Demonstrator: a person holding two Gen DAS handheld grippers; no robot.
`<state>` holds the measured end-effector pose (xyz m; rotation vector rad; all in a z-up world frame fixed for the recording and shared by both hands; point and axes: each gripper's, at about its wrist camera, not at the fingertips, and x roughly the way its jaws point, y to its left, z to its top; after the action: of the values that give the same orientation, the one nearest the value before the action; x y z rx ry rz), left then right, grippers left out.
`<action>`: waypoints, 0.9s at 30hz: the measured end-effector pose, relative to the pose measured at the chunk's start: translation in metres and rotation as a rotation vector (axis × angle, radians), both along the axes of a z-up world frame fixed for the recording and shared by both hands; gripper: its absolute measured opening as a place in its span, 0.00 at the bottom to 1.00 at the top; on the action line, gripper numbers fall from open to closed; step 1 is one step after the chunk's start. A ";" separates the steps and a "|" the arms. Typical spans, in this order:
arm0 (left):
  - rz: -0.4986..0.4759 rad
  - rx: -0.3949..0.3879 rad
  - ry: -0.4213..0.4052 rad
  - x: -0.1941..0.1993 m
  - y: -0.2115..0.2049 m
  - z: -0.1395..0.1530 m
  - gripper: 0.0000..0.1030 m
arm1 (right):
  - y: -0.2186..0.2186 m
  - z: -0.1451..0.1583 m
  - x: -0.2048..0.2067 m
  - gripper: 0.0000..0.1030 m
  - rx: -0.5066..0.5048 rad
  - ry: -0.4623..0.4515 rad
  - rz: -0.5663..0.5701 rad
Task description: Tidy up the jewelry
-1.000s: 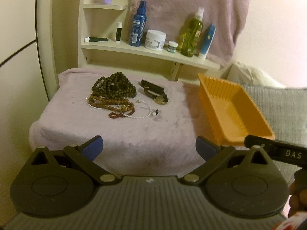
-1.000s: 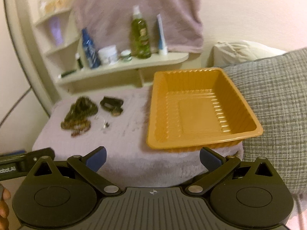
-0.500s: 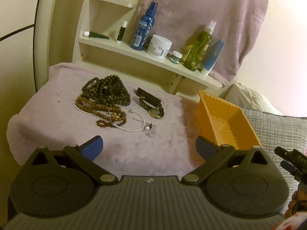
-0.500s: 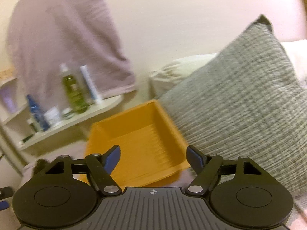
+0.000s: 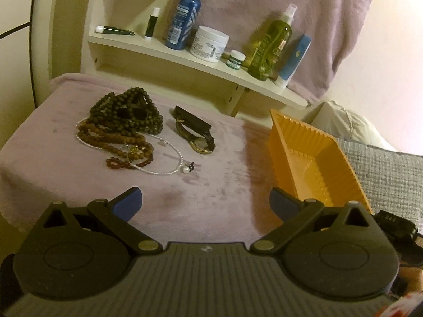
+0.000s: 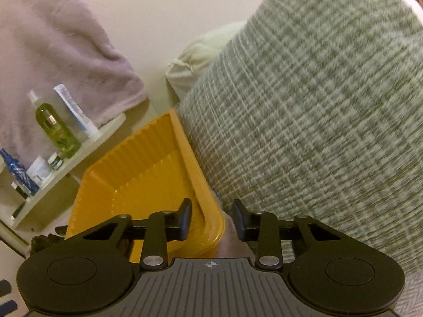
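A heap of dark bead necklaces [image 5: 127, 113], brown beads [image 5: 116, 142], a pearl strand [image 5: 169, 169] and a wristwatch [image 5: 195, 132] lie on the purple cloth [image 5: 53, 169]. An empty orange tray [image 5: 312, 158] stands to their right. My left gripper [image 5: 205, 204] is open and empty, in front of the jewelry. My right gripper [image 6: 212, 222] is partly closed, its jaws straddling the near right corner of the orange tray [image 6: 148, 169]; the left finger is inside the rim, the right one outside. No firm grip shows.
A shelf [image 5: 201, 63] behind the cloth holds bottles and jars, with a towel [image 5: 277, 8] hanging above. A grey woven pillow [image 6: 317, 105] presses against the tray's right side. A cream pillow [image 6: 201, 55] lies behind it.
My right gripper swung right and down to the tray's corner and narrowed its jaws around the rim. My left gripper moved closer to the jewelry.
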<state>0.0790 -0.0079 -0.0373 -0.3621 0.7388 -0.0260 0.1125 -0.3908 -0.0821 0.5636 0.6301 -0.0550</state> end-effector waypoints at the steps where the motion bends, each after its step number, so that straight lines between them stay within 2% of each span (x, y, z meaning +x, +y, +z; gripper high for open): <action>1: -0.002 0.000 0.003 0.002 -0.002 -0.001 0.99 | 0.000 -0.001 0.001 0.24 0.006 0.004 0.002; 7: -0.019 0.001 0.023 0.010 -0.008 -0.006 0.99 | 0.003 -0.001 0.007 0.20 0.015 0.026 -0.002; 14: -0.014 -0.012 0.020 0.011 -0.006 -0.009 0.99 | -0.004 -0.005 0.009 0.20 0.063 0.040 -0.004; 17: -0.004 -0.017 0.025 0.009 -0.001 -0.010 0.99 | -0.002 -0.005 0.010 0.20 0.049 0.041 0.001; 20: 0.006 -0.023 0.023 0.007 0.003 -0.011 0.99 | -0.003 -0.008 0.015 0.20 0.095 0.057 -0.003; 27: 0.029 -0.031 0.018 0.005 0.016 -0.011 0.99 | 0.009 -0.004 0.025 0.20 0.044 0.059 0.010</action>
<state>0.0838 0.0077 -0.0486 -0.4033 0.7516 -0.0064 0.1370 -0.3823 -0.0857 0.6025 0.6932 -0.0485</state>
